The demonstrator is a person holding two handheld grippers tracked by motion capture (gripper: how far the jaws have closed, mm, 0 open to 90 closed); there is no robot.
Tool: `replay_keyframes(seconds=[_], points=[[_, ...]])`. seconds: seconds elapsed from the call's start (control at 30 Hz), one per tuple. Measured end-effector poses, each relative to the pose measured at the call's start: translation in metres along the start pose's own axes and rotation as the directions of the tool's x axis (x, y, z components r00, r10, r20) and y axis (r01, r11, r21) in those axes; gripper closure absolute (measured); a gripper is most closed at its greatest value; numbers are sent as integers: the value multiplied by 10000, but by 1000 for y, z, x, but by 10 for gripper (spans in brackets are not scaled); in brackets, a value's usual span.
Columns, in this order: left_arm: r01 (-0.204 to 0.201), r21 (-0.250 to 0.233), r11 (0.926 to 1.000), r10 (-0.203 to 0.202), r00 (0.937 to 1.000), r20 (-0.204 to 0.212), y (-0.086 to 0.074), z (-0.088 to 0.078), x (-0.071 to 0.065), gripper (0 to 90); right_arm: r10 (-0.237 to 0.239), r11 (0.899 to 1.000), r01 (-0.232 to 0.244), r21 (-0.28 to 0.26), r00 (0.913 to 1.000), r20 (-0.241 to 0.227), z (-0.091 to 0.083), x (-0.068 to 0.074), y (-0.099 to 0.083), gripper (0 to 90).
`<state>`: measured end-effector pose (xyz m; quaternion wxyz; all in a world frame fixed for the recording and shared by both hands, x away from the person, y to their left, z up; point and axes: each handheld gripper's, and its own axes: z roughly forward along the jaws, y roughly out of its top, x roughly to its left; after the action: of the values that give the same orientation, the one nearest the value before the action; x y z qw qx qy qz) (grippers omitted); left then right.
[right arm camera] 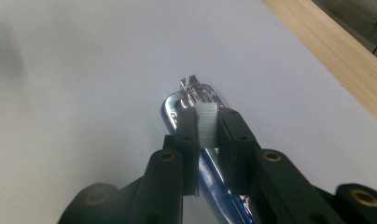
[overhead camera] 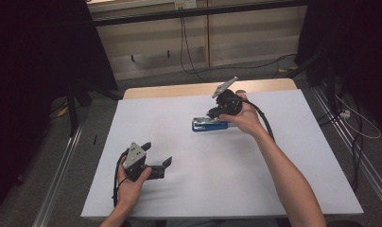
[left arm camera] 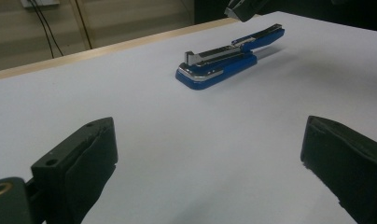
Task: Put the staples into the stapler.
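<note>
High view | one blue stapler [overhead camera: 209, 125] | two hand-held grippers — right [overhead camera: 216, 113] clamps staple strip [right arm camera: 207, 123] — left [overhead camera: 157, 160] wide

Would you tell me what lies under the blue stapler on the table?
The blue stapler rests directly on the white table. The right gripper holds something pale above its rear part, so the stapler top beneath the gripper is covered.

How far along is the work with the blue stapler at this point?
Done: the stapler lies opened up on the white table, its top arm lifted off the base. In hand: the right tool is shut on a small strip of staples right over the stapler. The left tool waits open, apart from it. Left, most likely: seating the staples and closing the stapler.
</note>
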<state>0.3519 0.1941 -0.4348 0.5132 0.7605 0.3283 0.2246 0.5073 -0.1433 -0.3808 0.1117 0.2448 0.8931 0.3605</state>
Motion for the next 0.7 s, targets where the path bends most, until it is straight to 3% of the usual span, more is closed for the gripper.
replay_keyframes(seconds=[0.47,0.7], points=[[84,32,10000,-84,10000,-11,0,0,1,39,-377,9991,373,215,9992,156,7,0,13,793],[68,40,10000,-68,10000,-16,0,0,0,39,-281,9992,277,289,9995,129,13,-2,11,793]])
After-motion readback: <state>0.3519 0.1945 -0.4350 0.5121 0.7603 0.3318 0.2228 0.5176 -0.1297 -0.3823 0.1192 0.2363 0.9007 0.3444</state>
